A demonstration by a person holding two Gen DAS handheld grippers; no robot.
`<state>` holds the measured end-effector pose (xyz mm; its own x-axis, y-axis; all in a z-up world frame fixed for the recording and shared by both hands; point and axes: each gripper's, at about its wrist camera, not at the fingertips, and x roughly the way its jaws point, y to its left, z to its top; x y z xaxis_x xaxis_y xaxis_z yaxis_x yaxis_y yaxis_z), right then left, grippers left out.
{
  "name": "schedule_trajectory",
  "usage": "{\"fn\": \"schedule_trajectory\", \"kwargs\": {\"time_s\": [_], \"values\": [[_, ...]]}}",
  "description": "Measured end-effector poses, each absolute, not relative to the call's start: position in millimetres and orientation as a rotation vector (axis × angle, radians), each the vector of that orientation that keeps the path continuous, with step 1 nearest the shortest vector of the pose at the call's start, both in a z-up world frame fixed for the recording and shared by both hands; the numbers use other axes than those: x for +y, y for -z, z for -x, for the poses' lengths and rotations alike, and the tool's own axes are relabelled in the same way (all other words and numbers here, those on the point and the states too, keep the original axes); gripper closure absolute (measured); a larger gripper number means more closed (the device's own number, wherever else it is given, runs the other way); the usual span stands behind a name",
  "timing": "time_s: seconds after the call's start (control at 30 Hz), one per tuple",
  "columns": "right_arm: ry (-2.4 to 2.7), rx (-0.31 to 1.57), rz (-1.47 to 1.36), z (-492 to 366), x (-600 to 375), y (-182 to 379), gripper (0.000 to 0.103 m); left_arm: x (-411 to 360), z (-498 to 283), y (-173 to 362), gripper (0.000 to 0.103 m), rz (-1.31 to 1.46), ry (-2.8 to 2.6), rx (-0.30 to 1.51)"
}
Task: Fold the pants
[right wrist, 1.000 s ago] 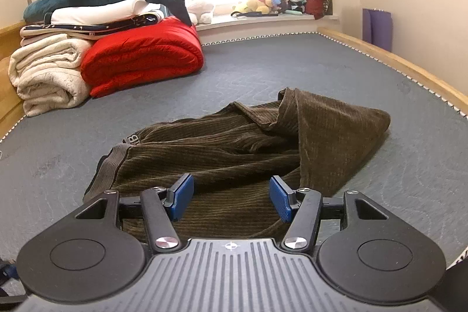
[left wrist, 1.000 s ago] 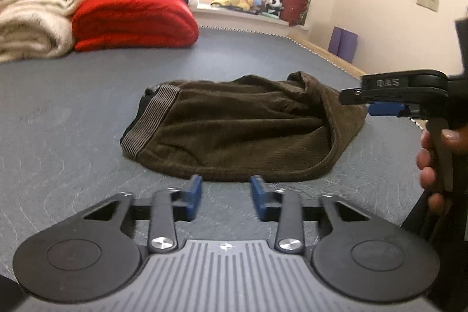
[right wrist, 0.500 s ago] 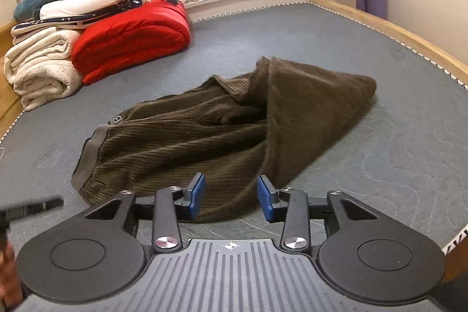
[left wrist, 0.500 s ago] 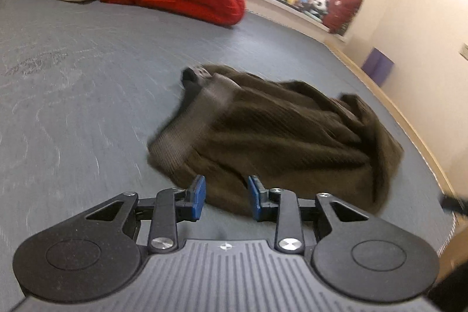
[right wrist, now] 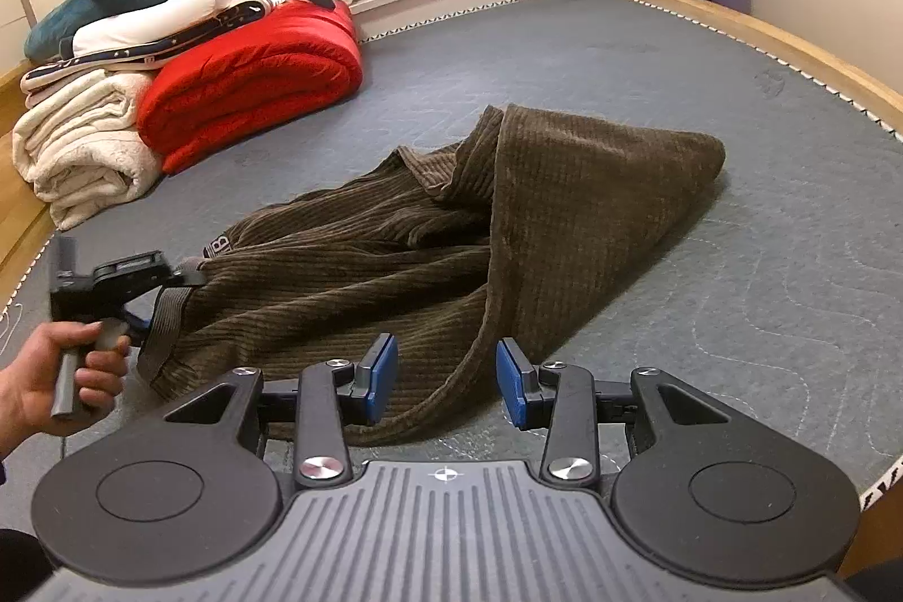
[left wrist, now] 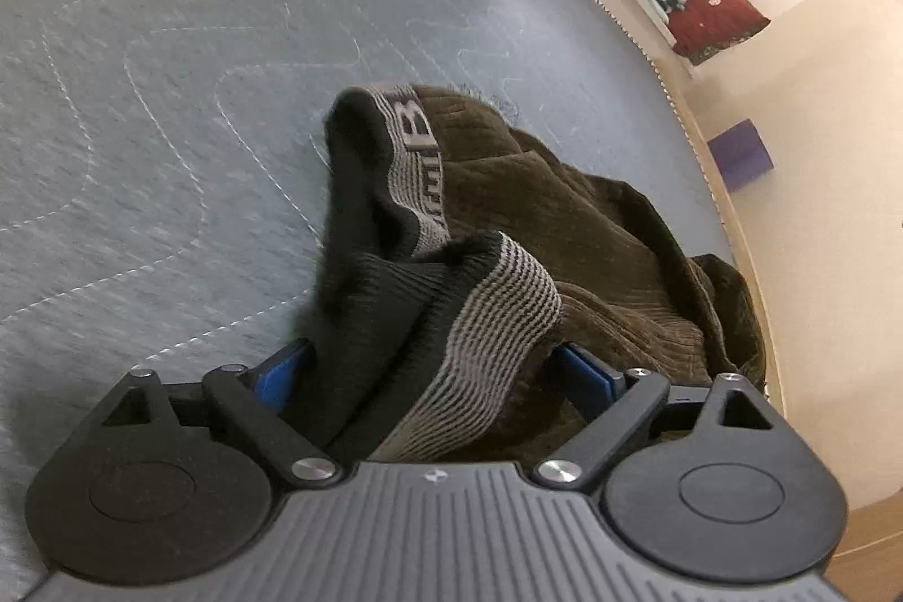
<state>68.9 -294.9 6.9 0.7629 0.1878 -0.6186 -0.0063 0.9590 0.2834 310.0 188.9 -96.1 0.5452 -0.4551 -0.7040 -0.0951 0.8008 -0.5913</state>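
Left gripper (left wrist: 429,370) moved in on corduroy pants' (right wrist: 451,229) striped waistband (left wrist: 496,314), jaws opening around it; right gripper (right wrist: 446,379) half-open, fold edge between pads, unpinched.

The left gripper (left wrist: 434,376) swung to the pants' waistband (left wrist: 496,320), jaws opening around it.

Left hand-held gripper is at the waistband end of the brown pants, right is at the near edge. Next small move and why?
Probably close the left hand-held gripper on the striped waistband. Its jaws are opening and the waistband already bunches between the blue pads, not yet pinched. The right hand-held gripper stands open over the near edge of the pants, which lie rumpled on the grey mattress, so nothing can be lifted until a grip is set.
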Motion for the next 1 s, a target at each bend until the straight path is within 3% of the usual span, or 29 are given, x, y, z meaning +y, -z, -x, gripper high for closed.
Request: {"fn": "schedule_trajectory", "kwargs": {"time_s": [0.07,0.13,0.33,0.63,0.67,0.83,0.9,1.0], "values": [[-0.107,0.704,-0.278,-73,-294,-7,0.062,186,-312,93,0.034,0.577,0.236,0.972],[-0.107,0.704,-0.277,-76,-290,-8,0.062,188,-309,88,0.066,0.561,0.257,0.979],[-0.104,0.704,-0.259,-85,-269,-8,0.062,220,-269,42,0.079,0.556,0.261,0.917],[-0.097,0.731,-0.257,-82,-232,-6,0.062,356,-139,20,0.078,0.598,-0.149,0.844],[-0.101,0.738,-0.251,-81,-227,-5,0.062,367,-127,22,0.075,0.617,-0.185,0.848],[-0.123,0.728,-0.155,-74,-199,-4,0.062,349,-88,17,0.038,0.515,-0.437,0.785],[-0.126,0.715,-0.113,-72,-191,-4,0.062,322,-69,3,0.032,0.433,-0.588,0.662],[-0.121,0.712,-0.099,-75,-190,-3,0.064,286,-56,-3,0.031,0.417,-0.560,0.580]]}}
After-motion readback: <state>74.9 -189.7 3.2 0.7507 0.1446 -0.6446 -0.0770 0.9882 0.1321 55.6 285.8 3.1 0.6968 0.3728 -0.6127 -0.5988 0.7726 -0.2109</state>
